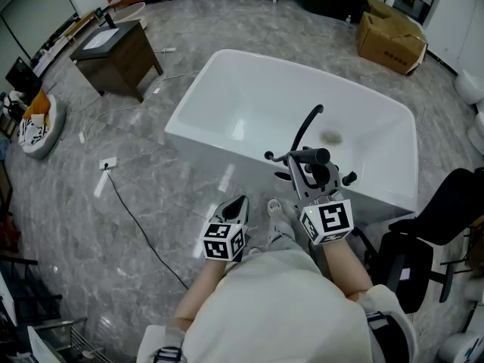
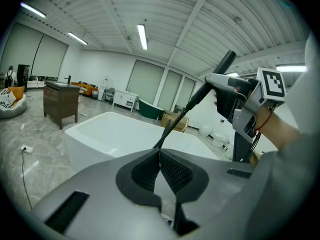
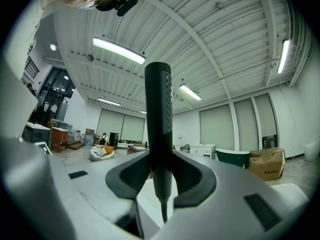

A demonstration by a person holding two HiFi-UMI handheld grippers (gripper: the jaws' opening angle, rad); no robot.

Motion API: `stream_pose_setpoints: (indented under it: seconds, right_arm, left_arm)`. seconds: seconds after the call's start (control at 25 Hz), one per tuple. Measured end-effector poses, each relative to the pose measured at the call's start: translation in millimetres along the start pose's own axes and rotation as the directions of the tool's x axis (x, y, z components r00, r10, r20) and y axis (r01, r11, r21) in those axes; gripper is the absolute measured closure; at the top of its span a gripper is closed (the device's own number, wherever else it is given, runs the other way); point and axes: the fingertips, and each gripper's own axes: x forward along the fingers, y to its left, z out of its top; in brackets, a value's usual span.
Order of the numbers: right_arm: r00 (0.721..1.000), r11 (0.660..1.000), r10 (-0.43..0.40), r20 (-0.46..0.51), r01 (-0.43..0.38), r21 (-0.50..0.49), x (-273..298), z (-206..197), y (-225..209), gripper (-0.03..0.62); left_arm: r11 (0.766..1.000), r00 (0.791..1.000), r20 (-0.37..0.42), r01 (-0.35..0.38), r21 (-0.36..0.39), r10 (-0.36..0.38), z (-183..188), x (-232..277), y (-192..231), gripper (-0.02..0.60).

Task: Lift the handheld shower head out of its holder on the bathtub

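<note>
You are gripping the handheld shower head (image 3: 158, 114) in your right hand-held gripper (image 3: 161, 154). Its jaws are standing partly apart and pressing on the black handle from both sides. The handle is standing upright between them, its head rising well above the jaws and its hose (image 2: 172, 126) leaving from the lower end. From above, the shower head is sitting at the near rim of the white bathtub (image 1: 204, 146), right over the black tap fitting there. Whether its lower end is clear of the holder, you cannot tell from these views. The hose is running down from the handle toward the tub's rim. Your left hand-held gripper (image 1: 240, 200) is hanging just beside the right one, on the floor side of the tub. Its jaws are meeting at the tips and holding nothing.
</note>
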Motion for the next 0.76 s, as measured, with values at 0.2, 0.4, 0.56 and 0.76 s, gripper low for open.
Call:
stream_pose_setpoints:
  seconds: [0.2, 0.4, 0.56, 0.76]
  right_arm:
    - [1.000, 1.000, 0.002, -0.004, -0.002, 0.005, -0.9, -0.8, -1.6, 0.448]
    - [1.000, 1.000, 0.003, -0.005, -0.003, 0.006, -1.2, 0.3, -1.4, 0.448]
    - [1.000, 1.000, 0.005, -0.005, -0.005, 0.004, -2.0, -0.1, -3.1, 0.450]
    - [1.000, 1.000, 0.004, -0.004, -0.004, 0.005, 1.7, 1.5, -3.9, 0.450]
  left_arm:
    - [1.000, 1.000, -0.006, 0.001, -0.004, -0.001, -1.0, 1.0, -1.2, 0.561]
    - [1.000, 1.000, -0.005, 0.001, -0.008, -0.001, 0.0, 1.4, -2.1, 0.561]
    - [1.000, 1.000, -0.008, 0.005, -0.008, -0.005, -0.8, 3.9, -4.9, 0.561]
    - [1.000, 1.000, -0.013, 0.007, -0.009, -0.007, 1.0, 5.6, -3.1, 0.561]
